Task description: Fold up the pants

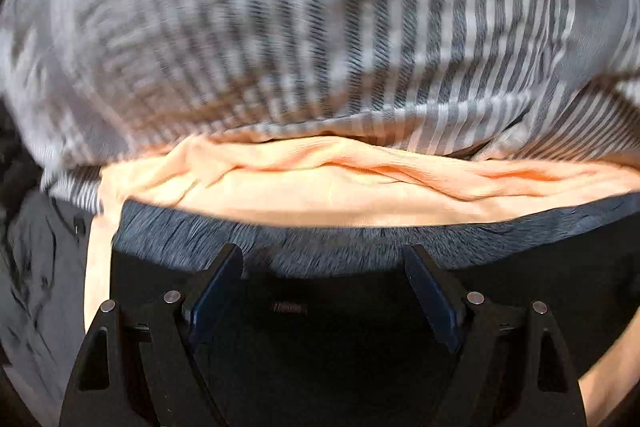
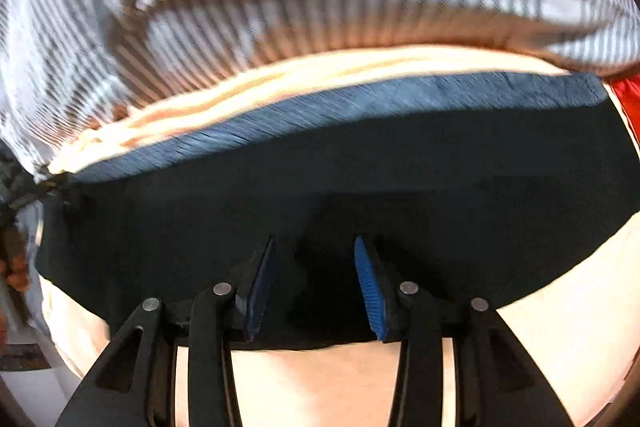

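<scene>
Underneath, dark pants [image 2: 320, 179] cover peach bedding [image 1: 320, 183], striped fabric [image 1: 320, 27] beyond.

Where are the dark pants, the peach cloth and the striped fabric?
dark pants [image 2: 320, 187], right wrist view, flat middle.
peach cloth [image 1: 320, 187], left wrist view, wrinkled middle.
striped fabric [image 1: 460, 67], left wrist view, sharper right part.

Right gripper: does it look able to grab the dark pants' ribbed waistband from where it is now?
Probably yes. The right gripper hangs open just over the dark pants, nothing between its jaws, and the ribbed waistband lies uncovered ahead of it. The peach cloth sits beyond the band, not over it.
</scene>
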